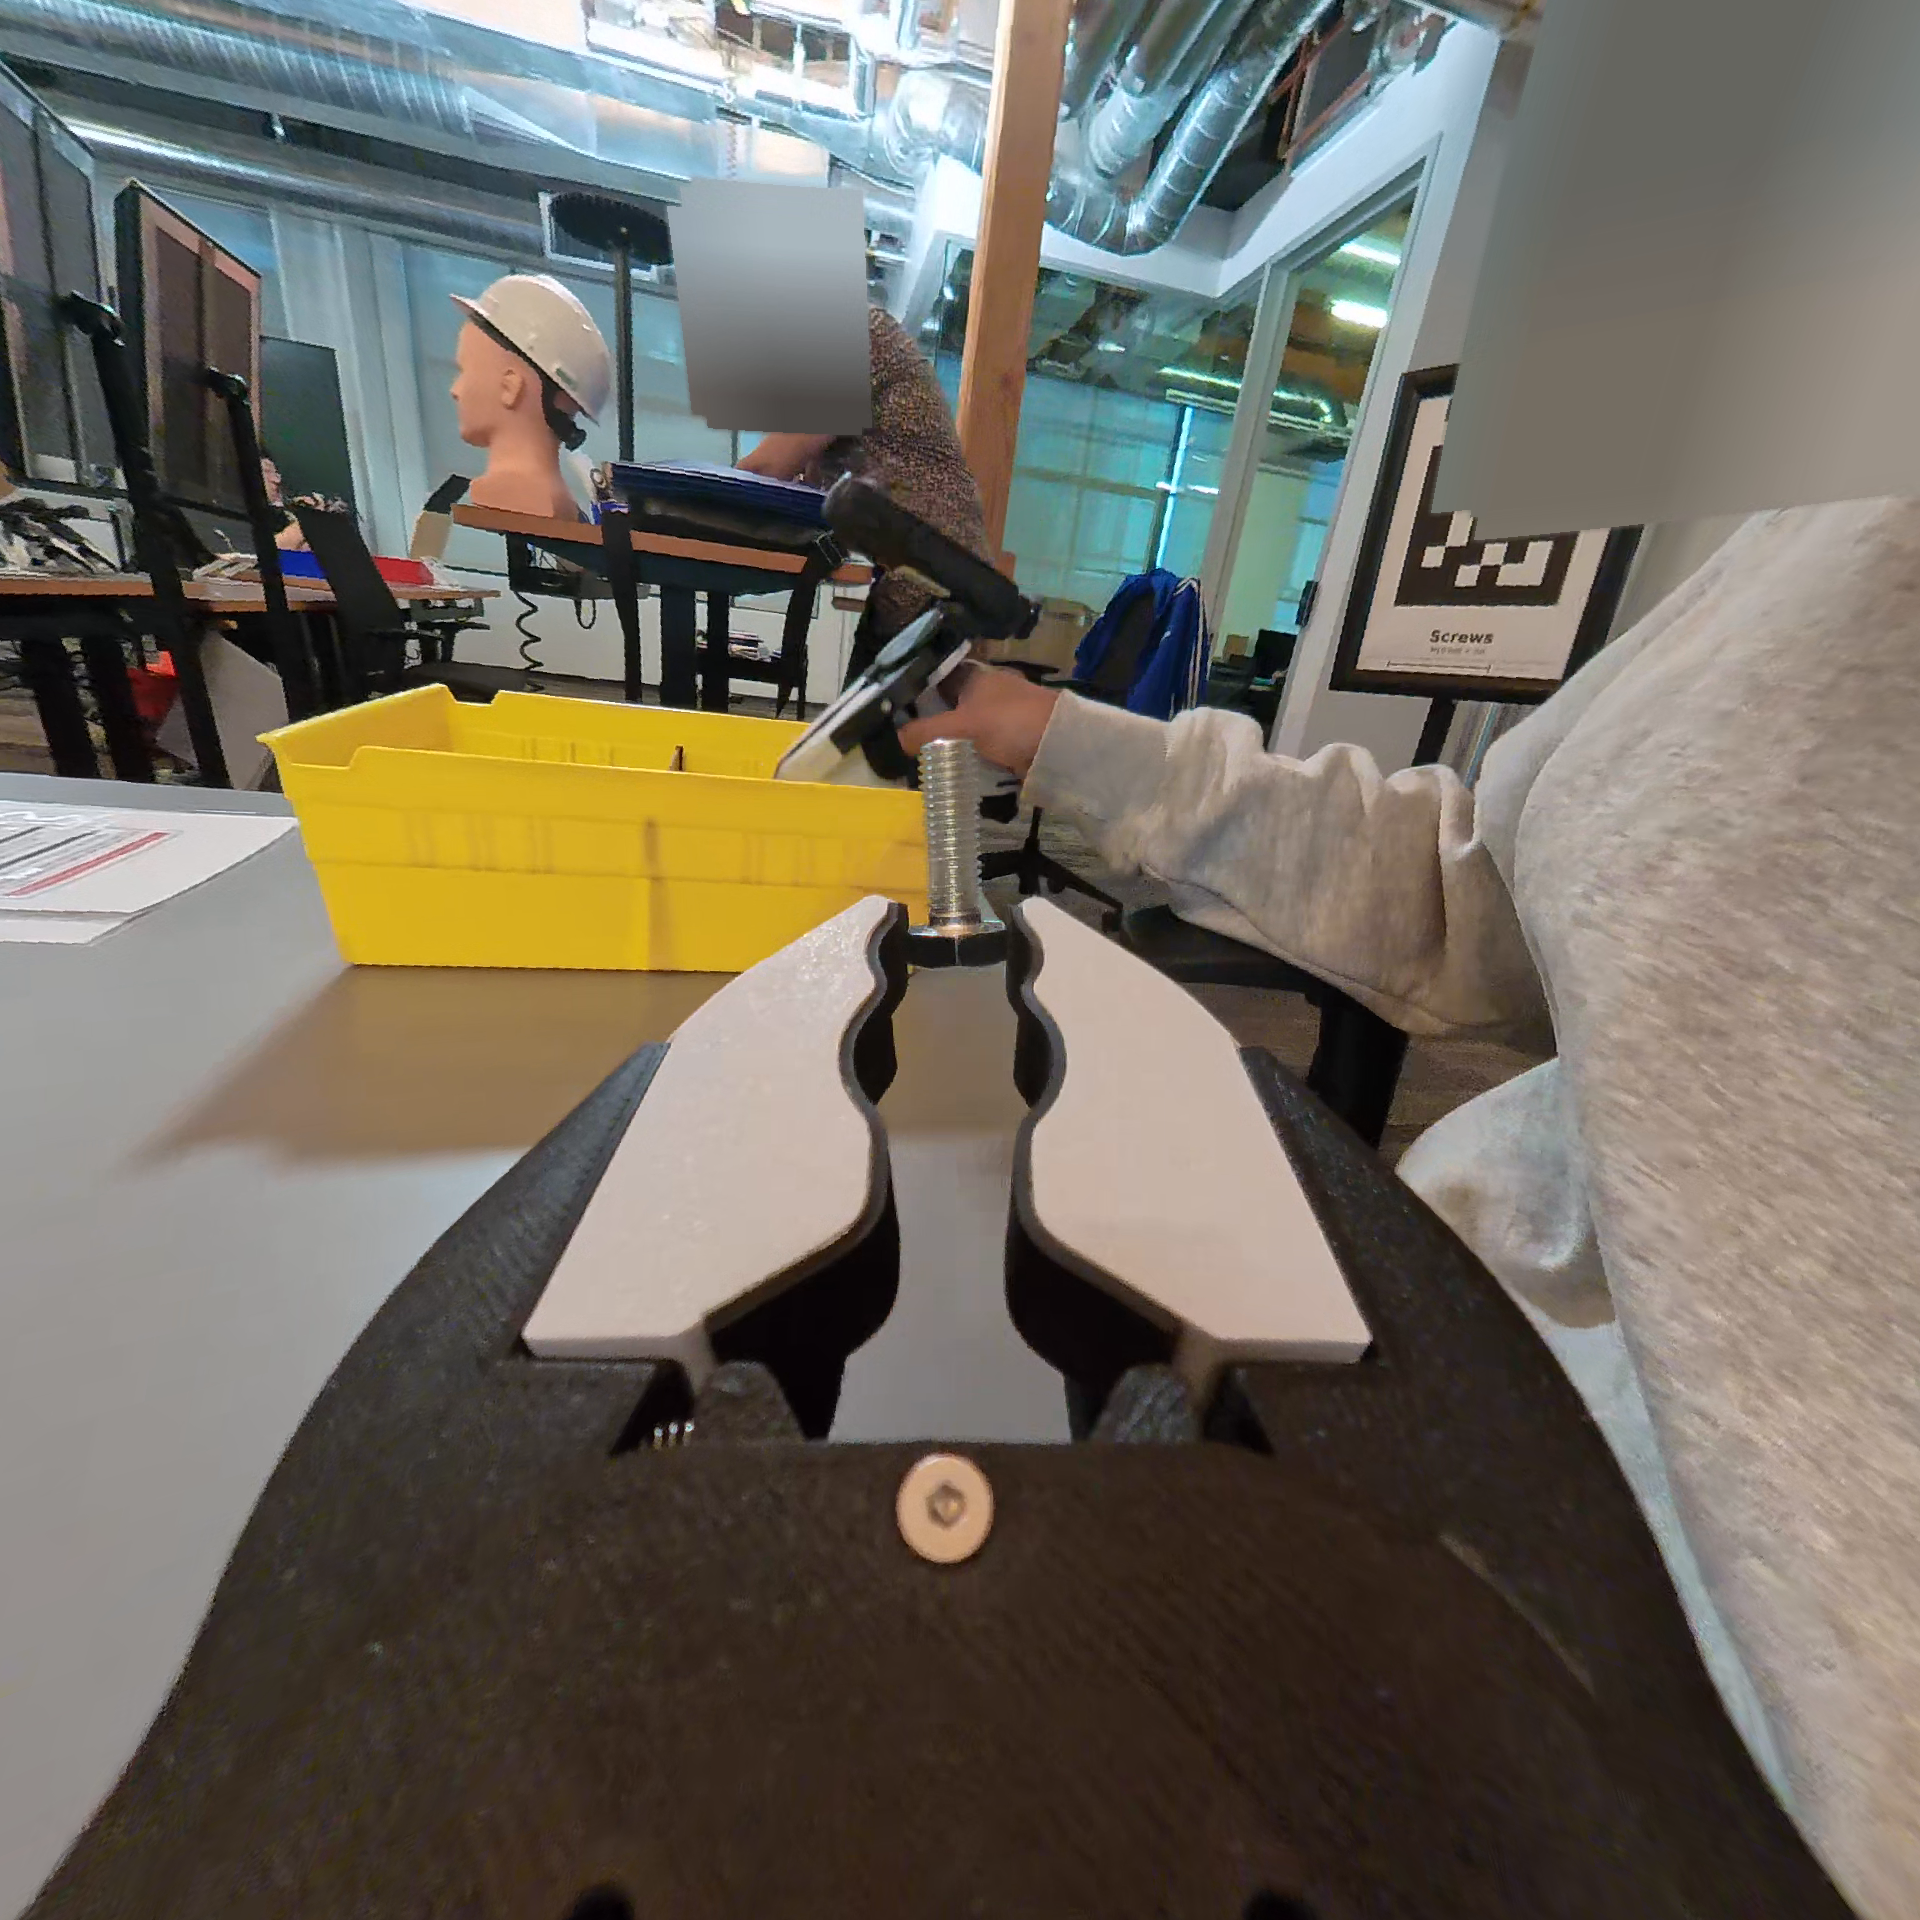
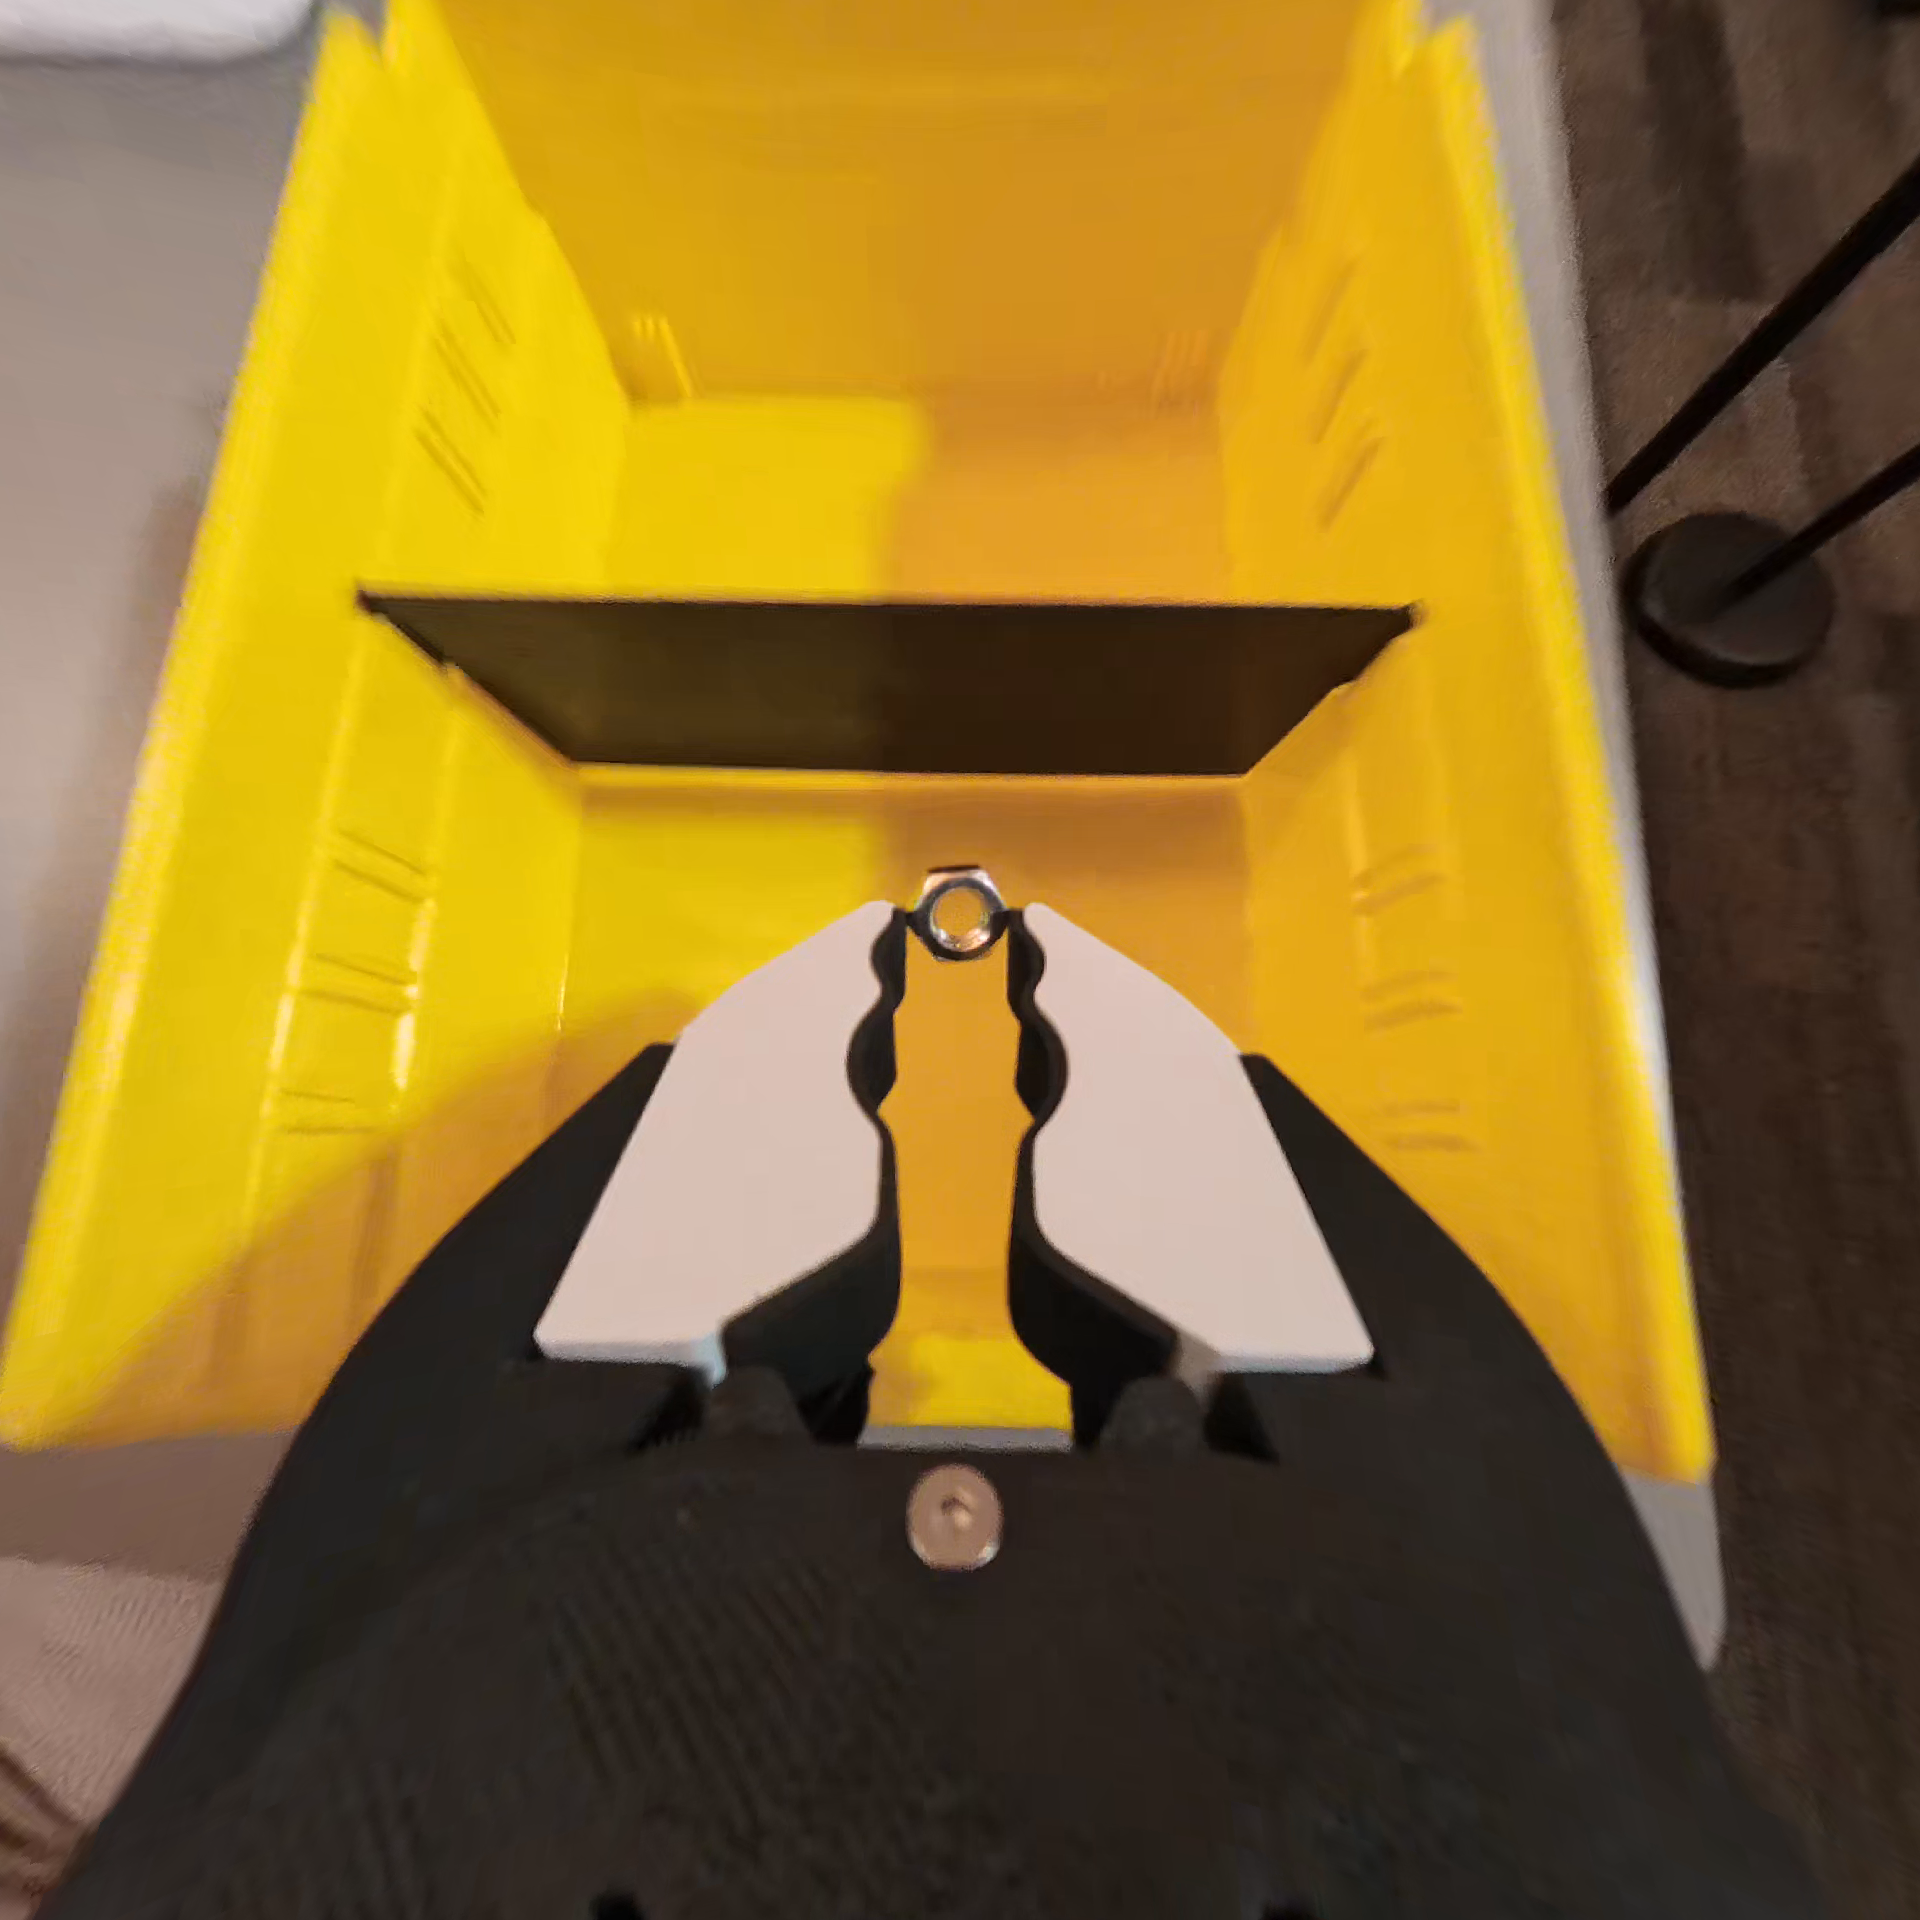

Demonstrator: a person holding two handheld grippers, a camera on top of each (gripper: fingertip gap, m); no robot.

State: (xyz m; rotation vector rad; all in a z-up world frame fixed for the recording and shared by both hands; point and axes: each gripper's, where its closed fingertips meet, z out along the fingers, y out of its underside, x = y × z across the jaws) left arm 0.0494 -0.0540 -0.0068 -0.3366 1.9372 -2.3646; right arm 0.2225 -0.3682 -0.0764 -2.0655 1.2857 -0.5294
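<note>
My left gripper [image 1: 954, 933] is shut on the hex head of a silver bolt [image 1: 951, 831], which stands upright with its threaded shaft pointing up, just above the grey table [image 1: 208, 1091]. My right gripper [image 2: 956, 920] is shut on a small silver hex nut [image 2: 958, 917] and holds it above the near compartment of a yellow bin [image 2: 343, 935], in front of a dark divider [image 2: 894, 686]. In the left wrist view the right gripper [image 1: 883, 717] shows over the far right end of the yellow bin [image 1: 582, 831], held by a hand in a grey sleeve [image 1: 1247, 821].
A white sheet of paper [image 1: 114, 862] lies on the table at the left. A framed sign on a stand [image 1: 1475, 592] is at the right. Desks, chairs, a mannequin head with a white helmet [image 1: 530, 395] and a person stand behind. A black stand base [image 2: 1725, 603] is on the floor. One gripper's finger ends stand about 35 centimetres off the other's.
</note>
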